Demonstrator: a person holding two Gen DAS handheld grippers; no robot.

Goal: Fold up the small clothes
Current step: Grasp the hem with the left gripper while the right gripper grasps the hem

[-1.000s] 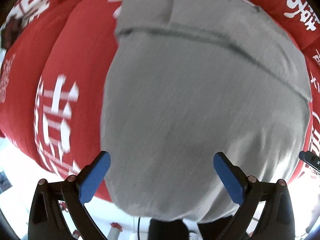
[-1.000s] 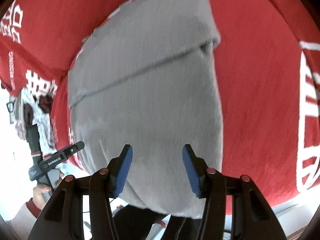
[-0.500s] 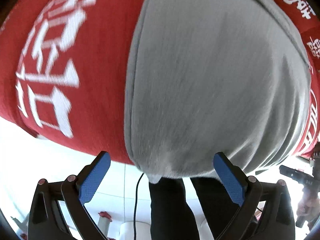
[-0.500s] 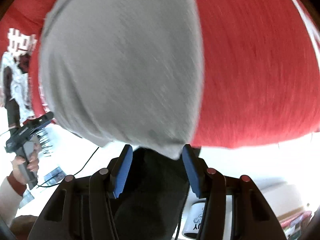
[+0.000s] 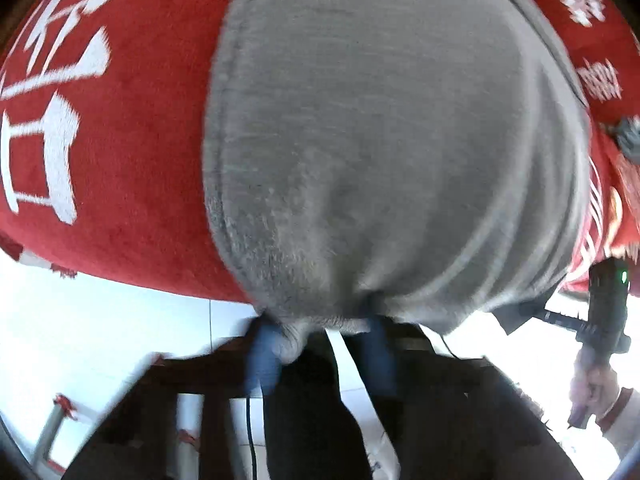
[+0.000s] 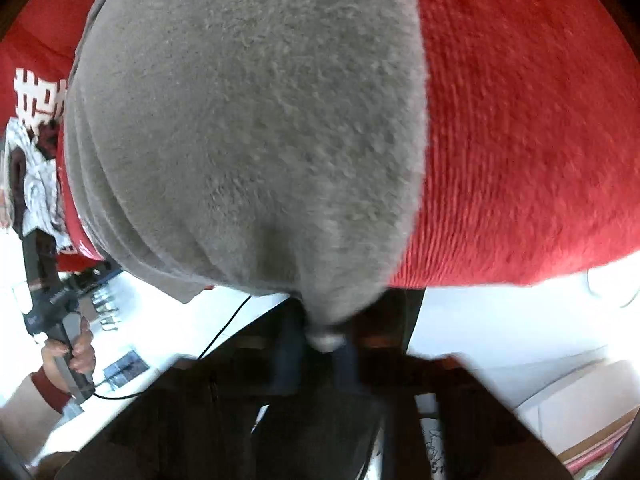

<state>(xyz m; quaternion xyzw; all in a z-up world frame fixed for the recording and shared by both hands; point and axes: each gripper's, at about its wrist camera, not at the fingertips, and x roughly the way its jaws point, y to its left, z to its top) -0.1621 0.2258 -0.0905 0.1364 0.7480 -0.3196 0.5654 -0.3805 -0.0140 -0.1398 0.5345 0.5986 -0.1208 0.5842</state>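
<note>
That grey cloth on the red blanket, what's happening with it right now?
A person is folding a small grey garment laid on a red cloth with white lettering, using two handheld grippers. The left gripper is closing, and a bunched bit of the garment's near edge sits between its blue fingers. The right gripper is closing on another part of that edge, with fabric between its fingers too. The fold itself is not yet made.

One grey garment point(image 5: 380, 140), one red cloth point(image 5: 132, 168), two claws point(image 5: 320, 354).
</note>
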